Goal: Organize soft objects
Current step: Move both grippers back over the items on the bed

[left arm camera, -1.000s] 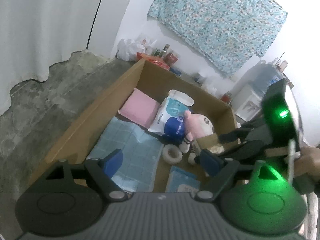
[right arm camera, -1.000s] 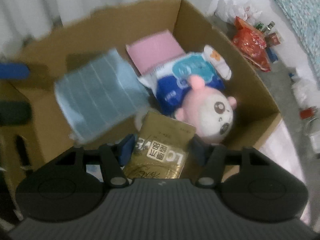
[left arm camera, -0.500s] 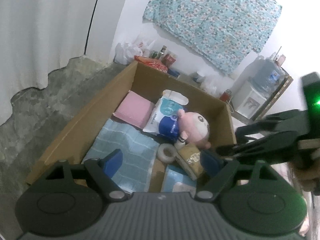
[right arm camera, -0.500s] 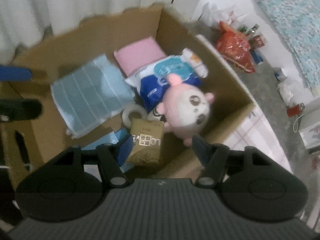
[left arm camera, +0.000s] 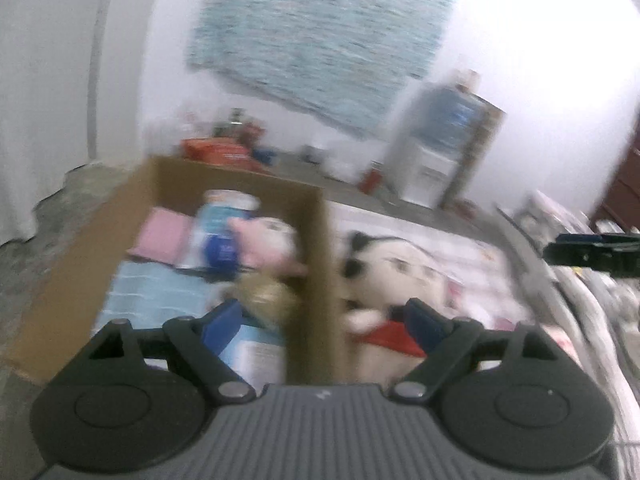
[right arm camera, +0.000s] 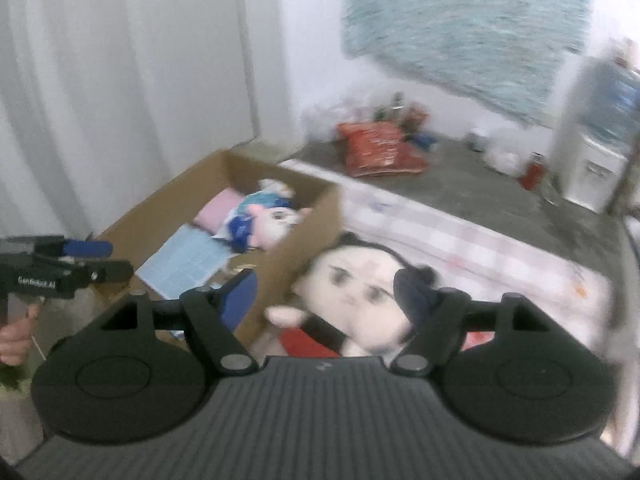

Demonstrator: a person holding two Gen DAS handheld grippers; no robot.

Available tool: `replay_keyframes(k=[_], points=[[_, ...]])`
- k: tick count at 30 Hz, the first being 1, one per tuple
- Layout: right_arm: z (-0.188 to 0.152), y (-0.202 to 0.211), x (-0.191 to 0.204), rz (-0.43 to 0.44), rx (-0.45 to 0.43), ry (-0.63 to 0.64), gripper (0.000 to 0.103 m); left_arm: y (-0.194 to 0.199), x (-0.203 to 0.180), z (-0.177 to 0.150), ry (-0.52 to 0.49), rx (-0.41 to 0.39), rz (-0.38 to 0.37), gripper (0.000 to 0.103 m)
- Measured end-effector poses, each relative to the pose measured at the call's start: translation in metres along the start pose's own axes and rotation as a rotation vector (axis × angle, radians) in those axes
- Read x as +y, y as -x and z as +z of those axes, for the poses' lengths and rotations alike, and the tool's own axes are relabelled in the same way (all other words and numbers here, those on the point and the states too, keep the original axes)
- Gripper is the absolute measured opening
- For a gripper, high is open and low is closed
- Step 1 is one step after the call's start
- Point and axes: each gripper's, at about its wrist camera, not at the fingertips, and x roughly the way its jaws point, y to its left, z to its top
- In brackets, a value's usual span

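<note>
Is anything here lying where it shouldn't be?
Yes: the black-haired doll lies outside the cardboard box, against its wall on the checked mat, while the pink plush and other soft things are inside.

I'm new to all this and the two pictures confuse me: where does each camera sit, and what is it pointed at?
Left wrist: on the left claw, aimed down at the cardboard box; the right claw shows at its right edge.
Right wrist: on the right claw, aimed at the black-haired doll; the left claw and a hand show at left.
Both show box, doll, pink plush.
</note>
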Motion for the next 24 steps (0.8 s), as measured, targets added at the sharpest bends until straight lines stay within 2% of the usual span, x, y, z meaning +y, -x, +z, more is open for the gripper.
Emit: replay_keyframes(k=[6, 12, 19, 24], points=[[-0.064, 0.051, -0.054, -0.046, -0.045, -0.176, 0.076, -0.021, -0.075, -0.019, -0.141, 0.064, -0.13, 0.092], [-0.118, 0.062, -0.091, -0.031, -0.102, -0.312, 0.076, -0.064, -0.147, -0.043, -0.321, 0.135, -0.202, 0.092], [-0.15, 0.027, -0.124, 0.016, -0.09, -0.426, 0.071, -0.129, -0.207, -0.07, -0.501, 0.201, -0.168, 0.084], [-0.166, -0.001, -0.14, 0.051, -0.087, -0.476, 0.07, -0.178, -0.225, -0.078, -0.558, 0.264, -0.11, 0.061]])
